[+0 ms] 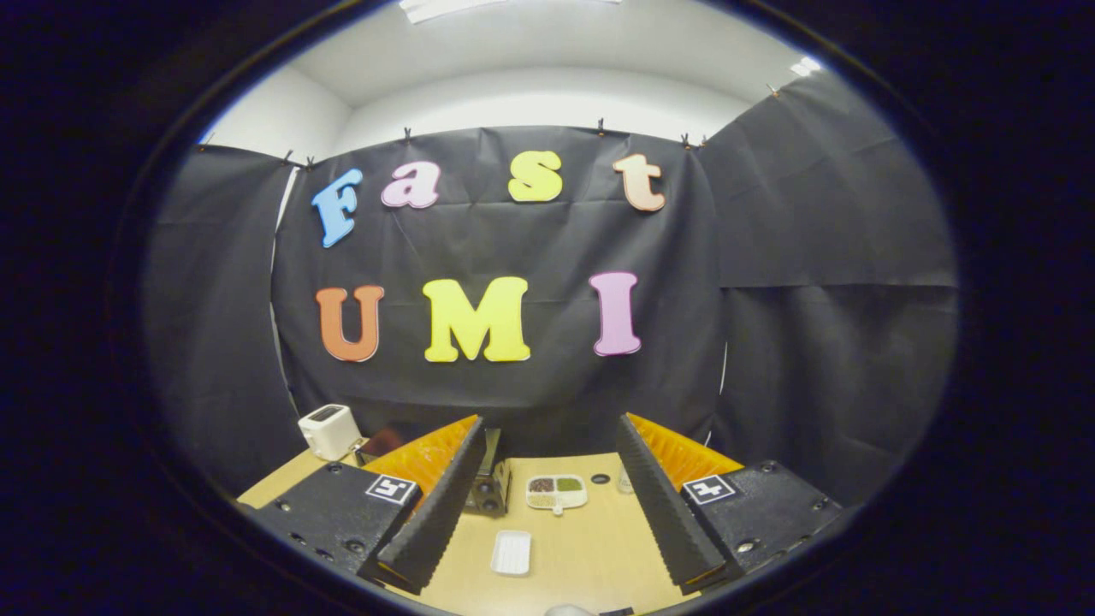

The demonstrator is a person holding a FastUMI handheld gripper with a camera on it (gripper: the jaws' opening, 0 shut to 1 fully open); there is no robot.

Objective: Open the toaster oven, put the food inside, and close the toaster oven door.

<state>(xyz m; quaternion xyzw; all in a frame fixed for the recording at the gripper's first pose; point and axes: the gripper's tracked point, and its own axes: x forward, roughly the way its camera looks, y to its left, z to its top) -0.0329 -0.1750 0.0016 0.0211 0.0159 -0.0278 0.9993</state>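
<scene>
Out beyond the left finger [432, 505], near the far left corner of the light wooden worktop [582, 556], stands a small white toaster [329, 430] with a dark slot on its top. Just beside it, closer to the middle, a dark reddish object [381, 441] shows behind the orange backing of the left finger; too little of it is seen to tell what it is. The gripper [552, 479] is held well above the worktop with its jaws spread wide and nothing between them, the ribbed black pads facing each other across the gap. Just ahead of the left finger, partly hidden by its tip, sits the toaster oven [489, 488], a dark box with round knobs on the face turned this way; whether its door is open or closed cannot be told. Between the jaws, nearer than the oven, lies an empty white rectangular tray [511, 552]. Further ahead, in the middle of the gap, rests a white divided dish [557, 492] holding food in dark brown, green and pale portions. Beyond that dish, toward the right finger [663, 505], a small dark round object [600, 478] lies on the worktop, and a small pale item [625, 484] stands right against the right finger's inner edge.
</scene>
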